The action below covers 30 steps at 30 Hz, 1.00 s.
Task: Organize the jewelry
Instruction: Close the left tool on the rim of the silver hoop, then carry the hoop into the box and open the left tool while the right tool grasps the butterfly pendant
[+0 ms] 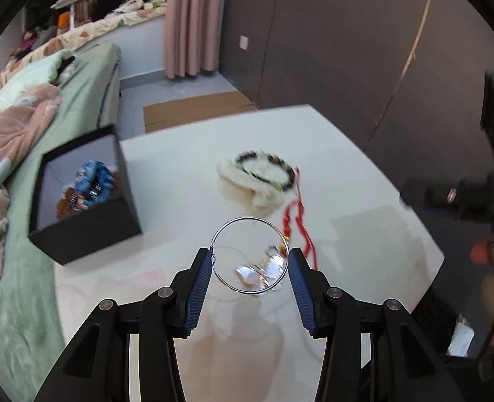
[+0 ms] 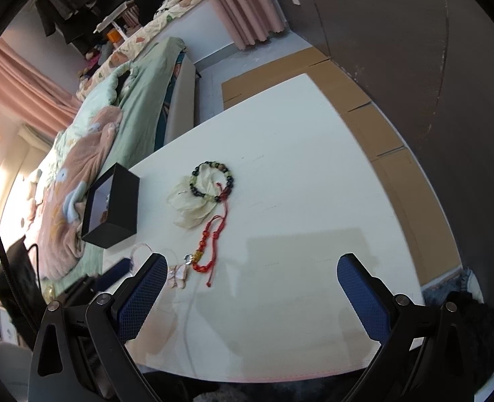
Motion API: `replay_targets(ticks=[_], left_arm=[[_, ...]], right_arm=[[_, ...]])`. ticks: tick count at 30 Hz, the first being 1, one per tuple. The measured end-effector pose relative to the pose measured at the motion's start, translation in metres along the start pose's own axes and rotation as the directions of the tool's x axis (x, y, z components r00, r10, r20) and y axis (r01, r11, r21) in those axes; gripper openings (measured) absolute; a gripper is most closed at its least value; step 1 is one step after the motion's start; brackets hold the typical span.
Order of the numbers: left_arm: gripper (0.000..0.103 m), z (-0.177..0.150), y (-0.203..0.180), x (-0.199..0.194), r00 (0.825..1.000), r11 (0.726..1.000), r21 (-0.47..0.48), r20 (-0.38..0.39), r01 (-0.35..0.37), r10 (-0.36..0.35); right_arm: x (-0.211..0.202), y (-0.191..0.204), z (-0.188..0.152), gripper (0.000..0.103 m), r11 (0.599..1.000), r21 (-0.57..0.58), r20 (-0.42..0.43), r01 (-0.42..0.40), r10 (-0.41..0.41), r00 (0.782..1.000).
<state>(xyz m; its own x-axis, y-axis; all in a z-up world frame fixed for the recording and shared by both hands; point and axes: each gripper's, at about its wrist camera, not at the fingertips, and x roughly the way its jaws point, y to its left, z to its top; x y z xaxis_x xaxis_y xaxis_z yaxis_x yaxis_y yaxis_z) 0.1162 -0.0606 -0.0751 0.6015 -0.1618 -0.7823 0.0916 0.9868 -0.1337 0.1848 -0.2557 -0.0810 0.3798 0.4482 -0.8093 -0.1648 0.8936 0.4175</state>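
My left gripper [image 1: 249,261] is partly closed on a silver hoop earring [image 1: 250,254], which spans the gap between the blue pads above the white table [image 1: 364,201]. A clear butterfly ornament [image 1: 263,273] lies beneath it. A dark beaded bracelet [image 1: 268,171] rests on a cream cloth flower [image 1: 247,187]; a red cord bracelet [image 1: 295,221] trails from it. A black box [image 1: 89,221] holds blue and brown jewelry at the left. My right gripper [image 2: 250,268] is open and empty over the table, near the red cord bracelet [image 2: 210,244], the beaded bracelet [image 2: 213,181] and the box [image 2: 113,204].
A bed with green and pink bedding [image 1: 19,154] runs along the table's left side. Cardboard sheets [image 2: 364,107] lie on the floor beyond the table. A dark wall [image 1: 347,50] stands behind. My right gripper shows blurred at the right edge of the left wrist view [image 1: 474,194].
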Motion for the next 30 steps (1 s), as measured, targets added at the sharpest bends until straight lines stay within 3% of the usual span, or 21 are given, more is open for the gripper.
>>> replay_targets(ticks=[3, 5, 13, 21, 30], left_arm=[[0.048, 0.007, 0.015, -0.012, 0.999, 0.999, -0.032, 0.033, -0.013, 0.014], [0.048, 0.012, 0.027, -0.020, 0.998, 0.998, -0.060, 0.054, -0.023, 0.026], [0.048, 0.019, 0.069, -0.044, 0.993, 0.985, -0.166, 0.107, -0.035, 0.054], [0.048, 0.020, 0.094, -0.061, 0.988, 0.974, -0.227, 0.143, -0.026, 0.059], [0.048, 0.019, 0.120, -0.073, 0.983, 0.956, -0.295, 0.171, -0.013, 0.066]], right_arm=[[0.008, 0.007, -0.001, 0.098, 1.000, -0.011, -0.024, -0.014, 0.013, 1.000], [0.016, 0.014, -0.003, 0.085, 0.999, -0.019, -0.050, -0.030, 0.029, 0.998], [0.051, 0.060, -0.017, 0.058, 0.993, -0.079, -0.158, -0.093, 0.080, 0.984], [0.082, 0.085, -0.023, 0.047, 0.993, -0.087, -0.213, -0.082, 0.062, 0.975], [0.107, 0.108, -0.027, 0.047, 0.988, -0.151, -0.207, 0.034, -0.065, 0.976]])
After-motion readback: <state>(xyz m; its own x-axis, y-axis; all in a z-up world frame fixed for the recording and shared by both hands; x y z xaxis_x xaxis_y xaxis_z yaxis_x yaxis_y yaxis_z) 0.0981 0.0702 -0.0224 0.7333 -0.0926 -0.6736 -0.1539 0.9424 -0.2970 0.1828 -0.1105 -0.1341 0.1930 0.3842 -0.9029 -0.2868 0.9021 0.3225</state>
